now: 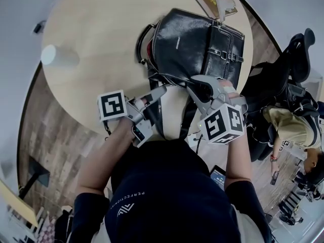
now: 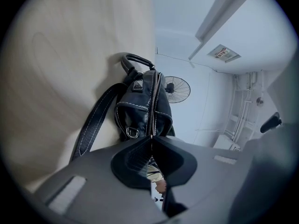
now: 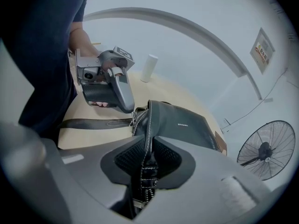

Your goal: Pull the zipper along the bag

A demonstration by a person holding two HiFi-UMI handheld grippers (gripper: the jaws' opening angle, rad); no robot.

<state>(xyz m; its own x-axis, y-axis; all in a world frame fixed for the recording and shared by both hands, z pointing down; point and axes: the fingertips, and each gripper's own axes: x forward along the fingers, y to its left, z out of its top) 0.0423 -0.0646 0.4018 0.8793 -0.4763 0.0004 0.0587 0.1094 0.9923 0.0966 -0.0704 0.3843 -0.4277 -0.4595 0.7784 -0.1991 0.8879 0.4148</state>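
White print on my dark shirt (image 1: 167, 186) begins PERFECTION. The wall sign (image 2: 224, 53) and the small plate on the black bag (image 1: 192, 44) are too small to read. My right gripper (image 1: 195, 83) has its jaws narrow, with the pads against the bag's stitched end between them. My left gripper (image 1: 163, 89) has its jaws nearly together, nipping what looks like the zipper pull (image 2: 150, 135), and the zipper (image 2: 153, 101) runs straight ahead. The bag lies on a round pale table (image 1: 91, 24). A fan (image 3: 265, 149) stands beyond the right jaws.

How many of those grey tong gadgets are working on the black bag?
2. The left tongs pinch the zipper at the bag's near-left end; the right tongs clamp its near edge. None seem hidden.
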